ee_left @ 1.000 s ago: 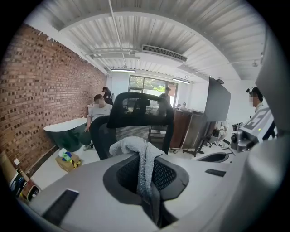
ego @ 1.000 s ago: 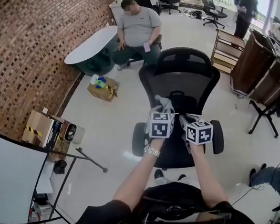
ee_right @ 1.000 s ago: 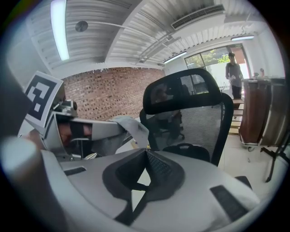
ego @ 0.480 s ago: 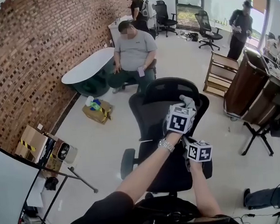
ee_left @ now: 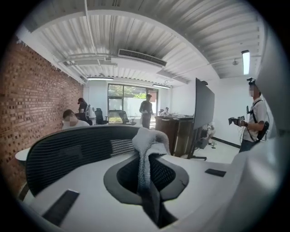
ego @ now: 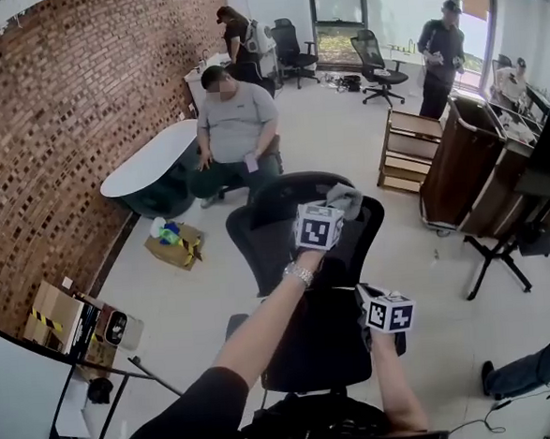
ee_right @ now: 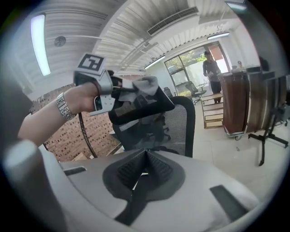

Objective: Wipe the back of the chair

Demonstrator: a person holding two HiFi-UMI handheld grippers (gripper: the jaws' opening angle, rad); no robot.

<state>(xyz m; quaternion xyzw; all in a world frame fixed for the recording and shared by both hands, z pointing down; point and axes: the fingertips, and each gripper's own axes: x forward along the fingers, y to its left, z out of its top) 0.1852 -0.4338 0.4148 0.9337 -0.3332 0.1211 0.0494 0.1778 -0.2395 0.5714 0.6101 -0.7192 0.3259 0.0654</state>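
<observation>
- Head view: a black office chair stands in the middle of the floor with its back toward the person.
- The left gripper is raised to the top right edge of the chair back, and a grey cloth bunches at its tip there.
- The right gripper is lower, just beside the right side of the chair near the seat, well apart from the cloth.
- Beyond the chair a seated person in a grey shirt sits near a brick wall. A cardboard box lies on the floor to the left.
- Left gripper view: the jaws are closed on the cloth. It stands up from between them in a soft fold, over the curved top edge of the chair back.
- A standing person is at the far right.
- Right gripper view: the jaws of the right gripper are pressed together with nothing between them.
- Ahead and above, the left hand holds the left gripper with the cloth at the top of the mesh chair back.
- A wooden cabinet stands to the right.
</observation>
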